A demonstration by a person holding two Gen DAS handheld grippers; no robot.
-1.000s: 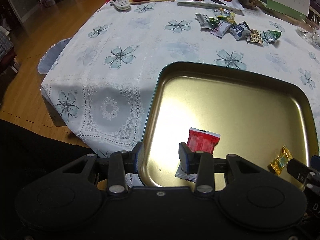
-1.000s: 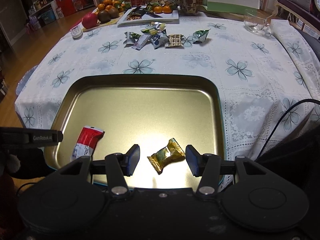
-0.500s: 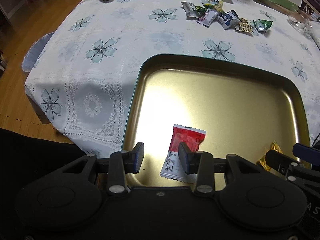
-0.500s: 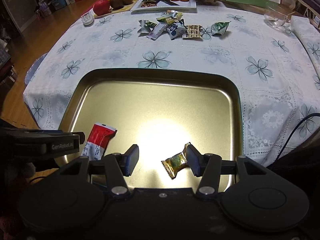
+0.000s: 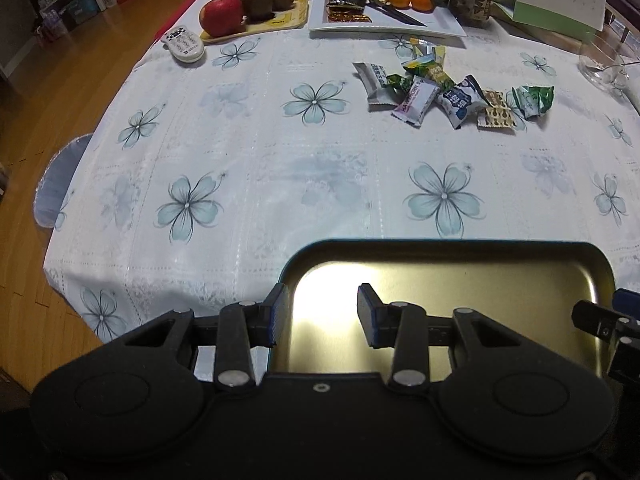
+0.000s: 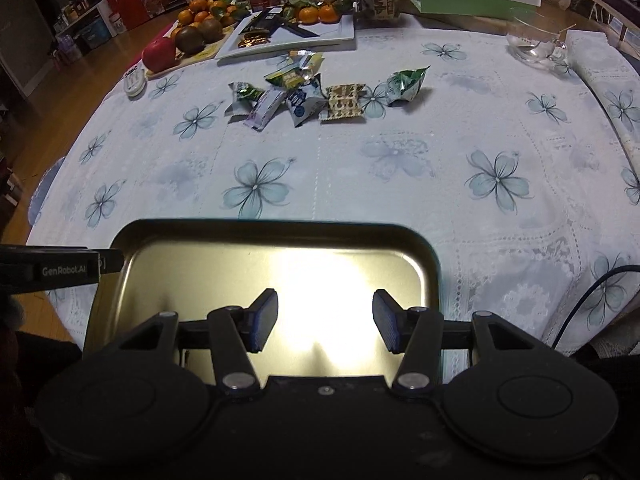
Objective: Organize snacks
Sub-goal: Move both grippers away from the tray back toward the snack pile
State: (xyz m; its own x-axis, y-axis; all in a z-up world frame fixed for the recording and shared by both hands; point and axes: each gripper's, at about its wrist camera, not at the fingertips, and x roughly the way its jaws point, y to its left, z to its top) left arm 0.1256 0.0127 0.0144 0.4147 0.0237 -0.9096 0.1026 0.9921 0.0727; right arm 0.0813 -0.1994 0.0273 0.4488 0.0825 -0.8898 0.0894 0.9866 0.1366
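With both the left hand-held gripper (image 5: 320,316) and the right hand-held gripper (image 6: 325,320) part-open and empty over the tray (image 6: 276,228), each should reach to the snacks (image 6: 304,96) in the upper middle and pinch one wrapper cleanly.

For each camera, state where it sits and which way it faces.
Left wrist: on the left gripper, tilted down across the gold tray toward the snack pile; its open fingers and the right gripper's tip show.
Right wrist: on the right gripper, facing likewise; its open fingers and the left gripper's body at the left edge show.
Shared: tray, snack pile, floral tablecloth, red apple.
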